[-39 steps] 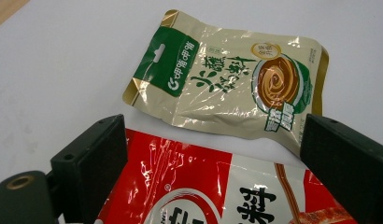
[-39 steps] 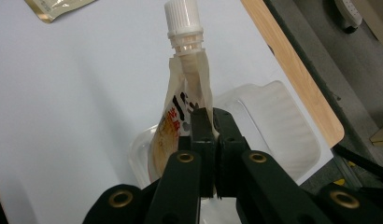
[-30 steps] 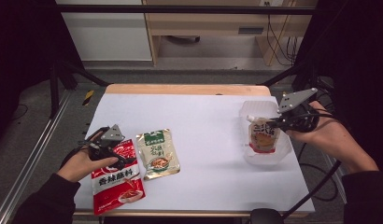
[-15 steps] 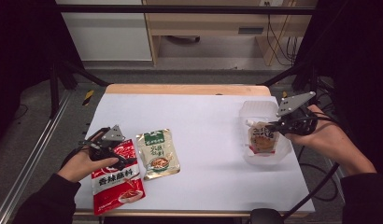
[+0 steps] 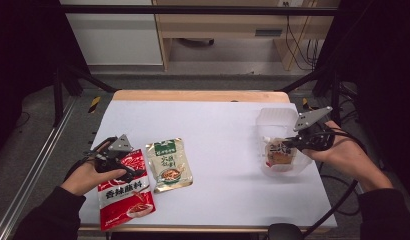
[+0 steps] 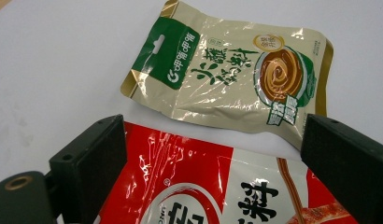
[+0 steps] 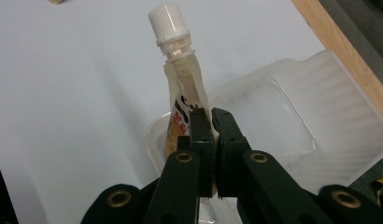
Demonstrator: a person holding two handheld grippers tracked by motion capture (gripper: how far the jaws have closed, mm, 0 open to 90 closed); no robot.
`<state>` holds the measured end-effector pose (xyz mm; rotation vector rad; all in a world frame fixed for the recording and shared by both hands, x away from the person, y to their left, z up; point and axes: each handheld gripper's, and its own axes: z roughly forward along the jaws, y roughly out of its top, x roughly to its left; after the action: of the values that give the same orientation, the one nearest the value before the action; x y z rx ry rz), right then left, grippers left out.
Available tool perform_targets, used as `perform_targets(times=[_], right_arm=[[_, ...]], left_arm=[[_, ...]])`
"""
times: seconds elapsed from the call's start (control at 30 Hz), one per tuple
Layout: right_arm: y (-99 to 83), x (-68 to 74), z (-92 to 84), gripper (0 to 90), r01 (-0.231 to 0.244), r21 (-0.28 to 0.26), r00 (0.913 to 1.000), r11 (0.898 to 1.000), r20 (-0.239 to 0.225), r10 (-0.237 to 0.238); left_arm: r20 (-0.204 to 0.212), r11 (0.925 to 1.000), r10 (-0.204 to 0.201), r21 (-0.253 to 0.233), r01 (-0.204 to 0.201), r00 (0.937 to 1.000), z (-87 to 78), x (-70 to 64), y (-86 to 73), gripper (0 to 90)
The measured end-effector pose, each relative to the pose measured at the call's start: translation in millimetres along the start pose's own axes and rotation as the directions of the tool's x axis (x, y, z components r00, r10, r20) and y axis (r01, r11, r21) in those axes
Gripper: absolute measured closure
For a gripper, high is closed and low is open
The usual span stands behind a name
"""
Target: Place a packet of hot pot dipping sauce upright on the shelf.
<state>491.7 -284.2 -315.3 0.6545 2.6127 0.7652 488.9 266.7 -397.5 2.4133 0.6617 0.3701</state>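
My right gripper (image 5: pixel 294 143) (image 7: pixel 211 116) is shut on a spouted pouch (image 5: pixel 279 153) (image 7: pixel 183 91) with a white screw cap. It holds the pouch low in a clear plastic tray (image 5: pixel 273 117) (image 7: pixel 320 135) at the table's right edge, and the cap end leans out over the tray's rim. At the front left, my left gripper (image 5: pixel 127 164) (image 6: pixel 213 142) stands open, and its wide jaws straddle the top edge of a red seasoning pouch (image 5: pixel 125 192) (image 6: pixel 199 186) lying flat. A beige and green sauce pouch (image 5: pixel 168 165) (image 6: pixel 227 79) lies just beyond it.
The white table top (image 5: pixel 218 130) has a wooden strip along its far edge. Dark frame rails stand to the left and right of the table. A cable trails from the right gripper over the table's right side.
My right gripper has sunk with the spouted pouch, from above the tray down into it. The left hand and both flat pouches have stayed put.
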Motion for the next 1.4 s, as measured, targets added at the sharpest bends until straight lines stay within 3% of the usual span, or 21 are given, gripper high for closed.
perform_targets(times=[0.33,0.5,0.6,0.77,0.97,1.07,1.17,1.3,1.4], right_arm=[[-15.0,0.1,5.9,86.9,-0.026,0.020,0.9997,0.999,-0.005,0.026],[-23.6,-0.5,4.8,84.2,-0.056,0.008,0.9983,0.998,0.014,0.056],[-28.5,-0.3,3.8,76.8,-0.078,-0.007,0.9968,0.997,0.018,0.078],[-29.3,2.8,4.2,51.2,-0.100,-0.025,0.9940,0.995,0.042,0.101],[-17.0,11.8,4.0,18.6,-0.088,-0.059,0.9874,0.994,0.127,0.095],[-8.7,16.6,0.4,14.4,-0.088,-0.078,0.9850,0.993,0.142,0.098],[10.7,31.1,-7.9,10.8,-0.038,-0.127,0.9795,0.991,0.192,0.062],[29.4,46.1,-11.6,8.9,-0.005,-0.172,0.9745,0.985,0.220,0.043],[43.0,58.6,-9.0,6.4,0.017,-0.203,0.9759,0.979,0.216,0.028]], left_arm=[[0.001,1.0000,-0.002,0.002,0.002,1.0000,0.0,0.3,-0.9,7.1],[-0.007,1.0000,0.000,0.005,0.000,1.0000,-0.1,0.2,-1.5,7.2],[-0.011,1.0000,-0.003,0.002,0.003,0.9999,-0.7,-0.7,-2.6,7.2],[-0.016,1.0000,-0.005,0.001,0.005,0.9999,-3.4,1.2,-2.5,7.3],[-0.025,0.9999,-0.003,-0.014,0.003,0.9997,-7.3,1.6,-1.4,7.3],[-0.022,0.9997,-0.005,-0.023,0.005,0.9997,-10.4,3.2,-1.9,7.3],[-0.044,0.9996,-0.013,-0.024,0.012,0.9989,-15.4,8.3,-1.8,7.3],[-0.062,0.9986,-0.034,-0.041,0.031,0.9975,-17.9,11.1,-0.2,7.3],[-0.065,0.9986,-0.030,-0.046,0.027,0.9974,-19.4,11.9,2.3,6.8]])
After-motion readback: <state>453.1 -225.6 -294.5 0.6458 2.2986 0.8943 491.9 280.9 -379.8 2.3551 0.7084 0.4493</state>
